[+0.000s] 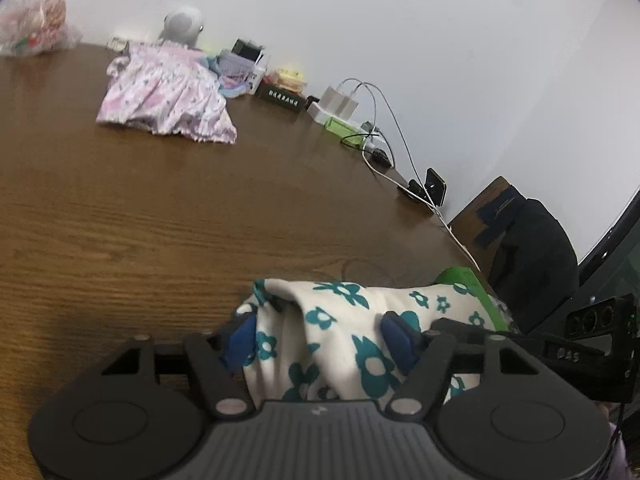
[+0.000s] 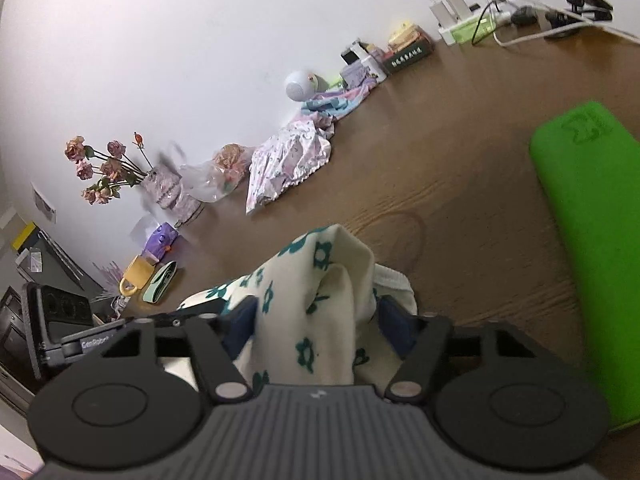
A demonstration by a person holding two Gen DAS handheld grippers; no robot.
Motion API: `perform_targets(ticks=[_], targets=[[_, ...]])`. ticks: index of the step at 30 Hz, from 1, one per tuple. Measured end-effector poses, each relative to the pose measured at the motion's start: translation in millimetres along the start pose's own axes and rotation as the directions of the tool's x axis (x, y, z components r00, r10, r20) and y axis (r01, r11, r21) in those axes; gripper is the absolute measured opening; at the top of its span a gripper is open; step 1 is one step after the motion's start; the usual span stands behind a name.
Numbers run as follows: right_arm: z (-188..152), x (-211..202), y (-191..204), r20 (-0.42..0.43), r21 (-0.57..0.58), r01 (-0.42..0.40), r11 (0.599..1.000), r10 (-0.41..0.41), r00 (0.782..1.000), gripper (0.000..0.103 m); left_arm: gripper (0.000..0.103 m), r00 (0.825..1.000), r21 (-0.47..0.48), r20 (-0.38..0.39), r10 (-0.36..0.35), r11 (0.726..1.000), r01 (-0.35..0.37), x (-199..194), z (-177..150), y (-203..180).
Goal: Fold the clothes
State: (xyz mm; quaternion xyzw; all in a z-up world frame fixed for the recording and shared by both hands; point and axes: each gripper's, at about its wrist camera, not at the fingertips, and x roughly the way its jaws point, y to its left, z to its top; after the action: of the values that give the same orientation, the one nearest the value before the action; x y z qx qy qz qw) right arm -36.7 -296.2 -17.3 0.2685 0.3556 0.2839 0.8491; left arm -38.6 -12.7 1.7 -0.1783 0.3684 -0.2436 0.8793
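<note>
A cream garment with teal flowers (image 1: pixel 340 320) is bunched between the blue pads of my left gripper (image 1: pixel 320 334), which is shut on it just above the near edge of the brown wooden table (image 1: pixel 160 220). In the right wrist view the same garment (image 2: pixel 320 280) rises in a peak between the pads of my right gripper (image 2: pixel 316 324), also shut on it. The two grippers hold the cloth close together. The lower part of the garment is hidden behind the gripper bodies.
A bright green mat (image 2: pixel 592 220) lies on the table to the right. A pink floral dress (image 1: pixel 168 96) lies near the far wall with boxes, a power strip (image 1: pixel 344 124), cables and a phone on a stand (image 1: pixel 434 186). A chair with dark clothing (image 1: pixel 532 260) stands off the table's right end.
</note>
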Motion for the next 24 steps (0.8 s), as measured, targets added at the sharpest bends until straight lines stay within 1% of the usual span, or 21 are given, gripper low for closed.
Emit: perform_targets(ticks=[1, 3, 5, 6, 7, 8, 9, 10, 11, 12, 13, 14, 16, 17, 18, 19, 20, 21, 22, 23, 24], targets=[[0.7, 0.8, -0.7, 0.0, 0.001, 0.002, 1.0, -0.002, 1.0, 0.047, 0.063, 1.0, 0.001, -0.003, 0.003, 1.0, -0.003, 0.3, -0.3, -1.0], [0.5, 0.8, -3.7, -0.02, 0.041, -0.009, 0.999, 0.01, 1.0, 0.041, 0.06, 1.0, -0.003, -0.005, 0.006, 1.0, -0.006, -0.5, -1.3, -2.4], [-0.1, -0.9, -6.3, -0.029, 0.084, -0.02, 0.996, 0.023, 0.999, 0.04, 0.061, 1.0, -0.01, 0.001, 0.005, 1.0, -0.005, -2.0, -2.6, -3.0], [-0.8, -3.8, -6.9, -0.019, 0.089, -0.022, 0.996, 0.024, 1.0, 0.042, 0.065, 1.0, -0.013, 0.011, 0.002, 1.0, -0.002, -3.1, -3.6, -2.2], [-1.5, -6.7, -7.4, -0.009, 0.094, -0.025, 0.995, 0.026, 1.0, 0.048, 0.067, 1.0, -0.02, 0.028, 0.003, 1.0, -0.002, -4.6, -4.6, -0.9], [-2.2, -9.7, -7.9, 0.001, 0.099, -0.027, 0.995, 0.027, 1.0, 0.051, 0.07, 0.999, -0.023, 0.045, 0.007, 1.0, -0.006, -5.6, -5.1, -0.3], [-2.0, -13.7, -4.1, 0.02, 0.066, -0.008, 0.998, 0.007, 1.0, 0.055, 0.072, 0.999, -0.02, 0.051, 0.011, 1.0, -0.01, -5.8, -5.0, -0.9], [-1.9, -17.7, -0.2, 0.039, 0.033, 0.011, 0.999, -0.012, 0.999, 0.064, 0.073, 0.998, -0.016, 0.053, 0.013, 1.0, -0.012, -5.5, -5.0, -1.6], [-1.1, -20.3, 3.4, 0.065, -0.005, 0.036, 0.999, -0.036, 0.997, 0.07, 0.074, 0.998, -0.012, 0.056, 0.015, 1.0, -0.014, -5.1, -5.2, -2.3], [-0.4, -22.9, 7.0, 0.092, -0.042, 0.063, 0.997, -0.059, 0.994, 0.078, 0.077, 0.998, -0.01, 0.058, 0.018, 1.0, -0.018, -4.6, -5.3, -3.0], [0.4, -25.4, 10.6, 0.118, -0.077, 0.089, 0.993, -0.08, 0.99, 0.081, 0.078, 0.998, -0.008, 0.058, 0.026, 1.0, -0.026, -3.8, -5.4, -3.7], [0.6, -24.4, 8.1, 0.115, -0.062, 0.084, 0.995, -0.076, 0.99, 0.081, 0.079, 0.998, -0.007, 0.058, 0.033, 0.999, -0.033, -2.9, -5.5, -4.3], [1.0, -22.4, 3.0, 0.108, -0.032, 0.073, 0.997, -0.069, 0.992, 0.081, 0.077, 0.998, -0.005, 0.055, 0.038, 0.999, -0.038, -1.7, -5.5, -5.2], [1.2, -21.4, 0.5, 0.105, -0.017, 0.068, 0.998, -0.066, 0.992, 0.081, 0.071, 0.998, -0.007, 0.049, 0.039, 0.999, -0.039, -0.8, -5.4, -5.0], [1.4, -20.5, -2.0, 0.101, -0.002, 0.062, 0.998, -0.062, 0.993, 0.074, 0.064, 0.998, -0.011, 0.04, 0.039, 0.999, -0.038, 0.5, -5.2, -4.8], [1.6, -19.5, -4.5, 0.098, 0.012, 0.057, 0.998, -0.058, 0.993, 0.05, 0.064, 0.999, -0.016, 0.033, 0.039, 0.999, -0.038, 1.7, -4.9, -4.4], [1.8, -18.5, -7.0, 0.095, 0.027, 0.052, 0.998, -0.054, 0.994, 0.038, 0.064, 0.999, -0.017, 0.03, 0.041, 0.999, -0.04, 2.5, -4.7, -4.5], [2.0, -17.5, -9.6, 0.092, 0.042, 0.047, 0.998, -0.05, 0.995, 0.033, 0.064, 0.998, -0.013, 0.031, 0.045, 0.999, -0.045, 3.0, -4.5, -5.1], [2.2, -16.5, -12.1, 0.089, 0.057, 0.041, 0.998, -0.046, 0.995, 0.033, 0.064, 0.998, -0.008, 0.036, 0.048, 0.999, -0.048, 2.7, -4.1, -5.8], [2.4, -15.5, -14.6, 0.085, 0.072, 0.036, 0.997, -0.042, 0.995, 0.034, 0.067, 0.998, -0.005, 0.044, 0.05, 0.999, -0.05, 1.6, -3.5, -6.3], [2.7, -14.5, -17.1, 0.082, 0.087, 0.031, 0.996, -0.038, 0.996, 0.041, 0.07, 0.997, 0.001, 0.06, 0.055, 0.998, -0.055, -0.6, -3.0, -7.5]])
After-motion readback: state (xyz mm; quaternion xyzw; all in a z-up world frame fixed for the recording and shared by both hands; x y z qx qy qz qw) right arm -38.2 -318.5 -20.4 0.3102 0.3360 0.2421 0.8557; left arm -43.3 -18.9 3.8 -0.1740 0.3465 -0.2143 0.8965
